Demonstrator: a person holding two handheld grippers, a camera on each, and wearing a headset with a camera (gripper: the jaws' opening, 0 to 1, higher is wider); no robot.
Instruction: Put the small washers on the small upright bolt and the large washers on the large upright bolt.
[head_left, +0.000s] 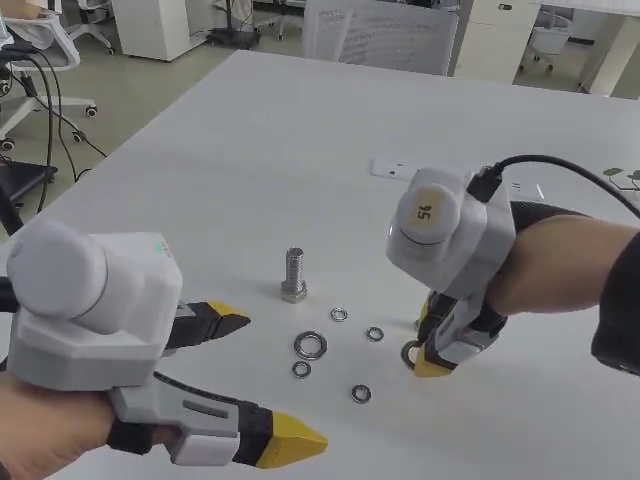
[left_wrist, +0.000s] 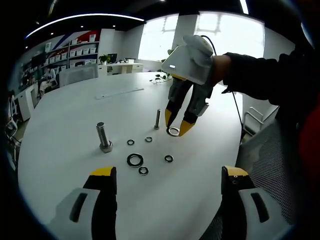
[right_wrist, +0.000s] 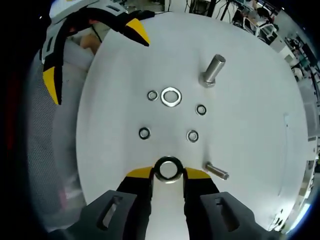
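Head view: the right gripper (head_left: 430, 360) pinches a large washer (head_left: 410, 352), low and to the right of the large bolt (head_left: 293, 275).
Left gripper view: the left gripper (left_wrist: 168, 172) is spread and idle; the small bolt (left_wrist: 157, 119) stands just beside the washer.
Right gripper view: keep the washer level, clear the small bolt, and centre its hole over the large bolt.

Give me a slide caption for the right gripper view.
Right gripper grips a large washer on the white table, with loose washers and the large upright bolt ahead.

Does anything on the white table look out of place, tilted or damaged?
Nothing stands out. The large steel bolt and the thin small bolt both stand upright, the loose silver washers lie flat on the white table, and the right gripper grips one large silver washer.
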